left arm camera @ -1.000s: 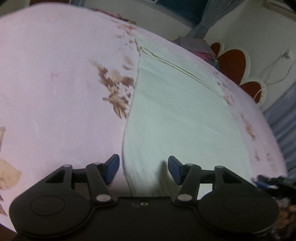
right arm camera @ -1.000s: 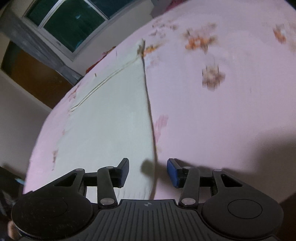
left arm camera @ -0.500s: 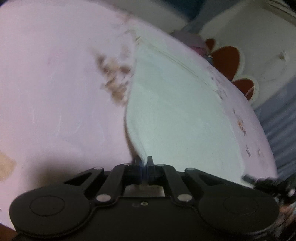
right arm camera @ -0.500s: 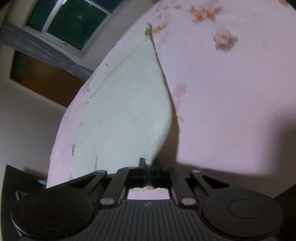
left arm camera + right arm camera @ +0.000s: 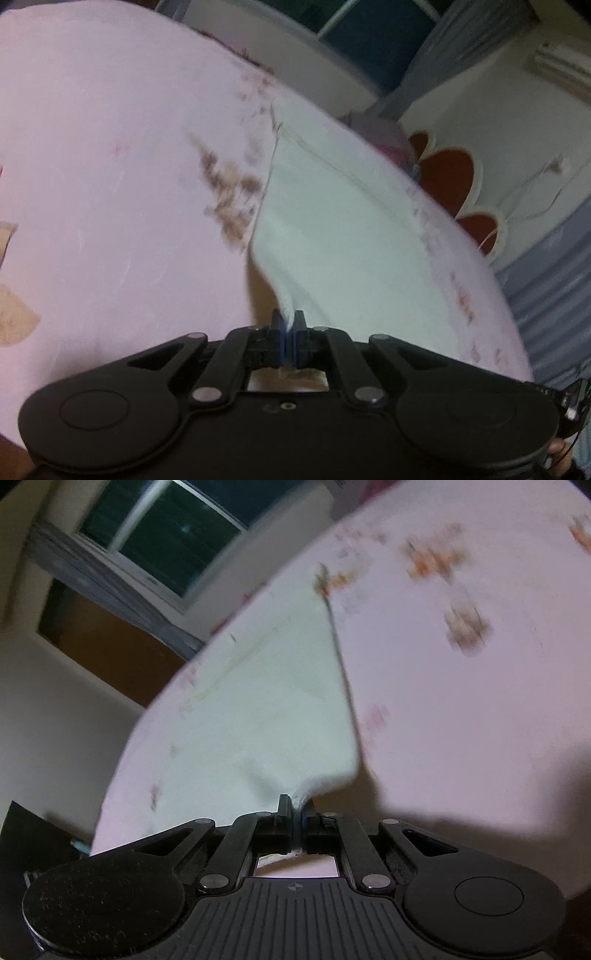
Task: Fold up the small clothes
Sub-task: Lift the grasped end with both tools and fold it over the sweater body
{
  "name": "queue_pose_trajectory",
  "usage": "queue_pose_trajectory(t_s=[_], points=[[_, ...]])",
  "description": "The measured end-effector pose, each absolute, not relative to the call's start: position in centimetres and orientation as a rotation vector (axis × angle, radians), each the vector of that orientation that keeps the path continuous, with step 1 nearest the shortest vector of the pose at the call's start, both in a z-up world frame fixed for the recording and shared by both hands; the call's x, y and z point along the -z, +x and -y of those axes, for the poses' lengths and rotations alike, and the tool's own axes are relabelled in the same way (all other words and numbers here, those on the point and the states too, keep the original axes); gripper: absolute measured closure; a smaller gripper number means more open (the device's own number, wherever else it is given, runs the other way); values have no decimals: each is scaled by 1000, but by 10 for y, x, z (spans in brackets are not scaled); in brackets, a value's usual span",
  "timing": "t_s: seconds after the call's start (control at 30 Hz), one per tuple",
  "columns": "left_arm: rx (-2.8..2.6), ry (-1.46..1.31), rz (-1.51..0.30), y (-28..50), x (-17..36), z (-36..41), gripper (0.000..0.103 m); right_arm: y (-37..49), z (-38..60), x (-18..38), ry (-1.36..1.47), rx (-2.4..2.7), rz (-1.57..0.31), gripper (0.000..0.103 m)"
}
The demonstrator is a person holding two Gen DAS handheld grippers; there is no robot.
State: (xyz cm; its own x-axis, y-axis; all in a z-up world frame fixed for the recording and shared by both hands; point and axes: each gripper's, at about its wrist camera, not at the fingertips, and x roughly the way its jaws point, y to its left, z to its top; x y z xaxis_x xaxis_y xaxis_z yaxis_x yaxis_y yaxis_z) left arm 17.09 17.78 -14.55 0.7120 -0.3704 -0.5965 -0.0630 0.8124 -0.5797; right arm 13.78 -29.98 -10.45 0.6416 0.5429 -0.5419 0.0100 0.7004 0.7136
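Observation:
A pale mint-white garment lies spread on a pink floral bedsheet. My left gripper is shut on the garment's near left corner and holds it lifted off the sheet, with a shadow under it. In the right wrist view the same garment stretches away over the sheet. My right gripper is shut on the garment's near right corner, also raised. The far hem still lies flat on the bed.
A red and cream scalloped headboard stands at the far right with a white cord on the wall. A pile of clothes sits by it. A dark window and a brown door lie beyond the bed's edge.
Both grippers went from open astride the near hem to shut on its corners. They have since lifted the near edge off the sheet.

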Motion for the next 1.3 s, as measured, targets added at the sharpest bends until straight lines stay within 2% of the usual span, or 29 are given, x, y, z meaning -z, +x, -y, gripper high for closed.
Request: queue_pose_trajectory(t_s=[0.23,0.4,0.57,0.7,0.9,1.3], points=[[230,-658,-632,220,92,-184,100,196,298,40,704,-379,-677,99],[264,-680,-559,288,65,-183,100,259,300,0,700,-366,-599,99],[275,-677,-559,373,60,-180,100,334,300,-13,708,-316,-580,99],[260,-685,-616,440,78,-181,100,405,295,1,704,-278,-629,99],[229,-720,-747,514,127,-189,100,484,297,62,752,-217,-746,99],[245,-681,-787,578,148,-182,99,554,307,112,804,-165,-820,99]])
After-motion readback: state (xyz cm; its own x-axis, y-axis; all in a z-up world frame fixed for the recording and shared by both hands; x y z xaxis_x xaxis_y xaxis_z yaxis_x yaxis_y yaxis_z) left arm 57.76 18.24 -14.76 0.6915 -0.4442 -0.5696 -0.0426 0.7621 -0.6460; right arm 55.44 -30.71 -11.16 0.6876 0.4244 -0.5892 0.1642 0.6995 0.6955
